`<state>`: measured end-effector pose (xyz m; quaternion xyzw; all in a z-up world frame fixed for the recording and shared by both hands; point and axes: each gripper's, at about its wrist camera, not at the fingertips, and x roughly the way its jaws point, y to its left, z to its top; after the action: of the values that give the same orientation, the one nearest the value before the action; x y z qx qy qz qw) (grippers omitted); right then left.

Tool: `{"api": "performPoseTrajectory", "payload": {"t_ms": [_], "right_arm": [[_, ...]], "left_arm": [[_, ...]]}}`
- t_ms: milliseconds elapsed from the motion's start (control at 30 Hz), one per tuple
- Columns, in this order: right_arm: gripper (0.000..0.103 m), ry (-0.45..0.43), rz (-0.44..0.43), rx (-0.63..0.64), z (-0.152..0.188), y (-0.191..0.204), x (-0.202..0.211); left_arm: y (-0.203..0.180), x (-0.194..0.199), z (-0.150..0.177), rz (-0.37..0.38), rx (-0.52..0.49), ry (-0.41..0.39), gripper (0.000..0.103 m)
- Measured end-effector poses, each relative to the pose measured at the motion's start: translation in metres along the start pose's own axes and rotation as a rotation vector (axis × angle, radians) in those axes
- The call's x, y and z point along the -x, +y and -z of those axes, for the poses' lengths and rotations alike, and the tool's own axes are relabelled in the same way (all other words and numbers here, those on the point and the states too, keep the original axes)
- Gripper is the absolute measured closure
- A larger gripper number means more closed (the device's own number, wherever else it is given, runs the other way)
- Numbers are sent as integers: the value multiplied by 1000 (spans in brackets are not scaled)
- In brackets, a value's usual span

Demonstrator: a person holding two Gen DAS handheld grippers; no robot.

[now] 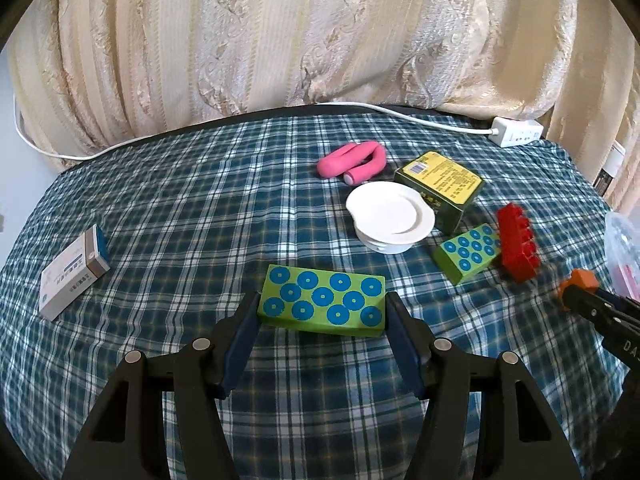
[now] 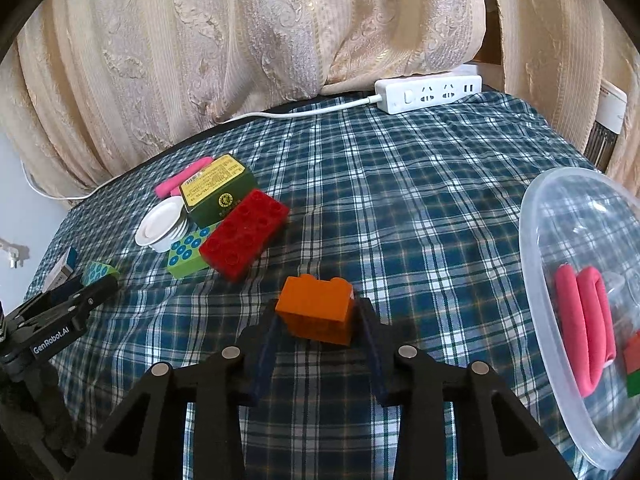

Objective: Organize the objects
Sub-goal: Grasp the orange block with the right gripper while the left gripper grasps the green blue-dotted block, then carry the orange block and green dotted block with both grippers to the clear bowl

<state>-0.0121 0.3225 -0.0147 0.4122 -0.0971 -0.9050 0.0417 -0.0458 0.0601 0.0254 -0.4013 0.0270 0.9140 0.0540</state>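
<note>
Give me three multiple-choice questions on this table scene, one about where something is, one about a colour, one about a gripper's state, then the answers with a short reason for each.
1. Where is the power strip?
A. at the far edge of the table by the curtain
B. inside the clear tub
C. on the white plate

2. What colour is the block between the right gripper's fingers?
A. green
B. orange
C. white

3. What is the left gripper doing?
A. hanging open over bare cloth
C. gripping the pink roll
B. closed on the green dotted block

Answers:
1 A: it lies along the far edge, under the curtain folds.
2 B: the right wrist view shows an orange block.
3 B: both fingers press the block's ends.
</note>
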Motion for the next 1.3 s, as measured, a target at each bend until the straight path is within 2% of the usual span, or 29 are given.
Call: {"api": "performPoseTrajectory", "payload": {"t_ms": [100,733,1300], "right_arm": [[69,-22,5,19,1,4,5],[70,-115,1,31,7,2,43],[70,-206,69,-74,16,-51,90]], "left_arm": [[-2,1,1,3,-6,-4,41],[-15,11,0,20,-29,-26,41],[-56,31,0,69,-100,-38,41]]}}
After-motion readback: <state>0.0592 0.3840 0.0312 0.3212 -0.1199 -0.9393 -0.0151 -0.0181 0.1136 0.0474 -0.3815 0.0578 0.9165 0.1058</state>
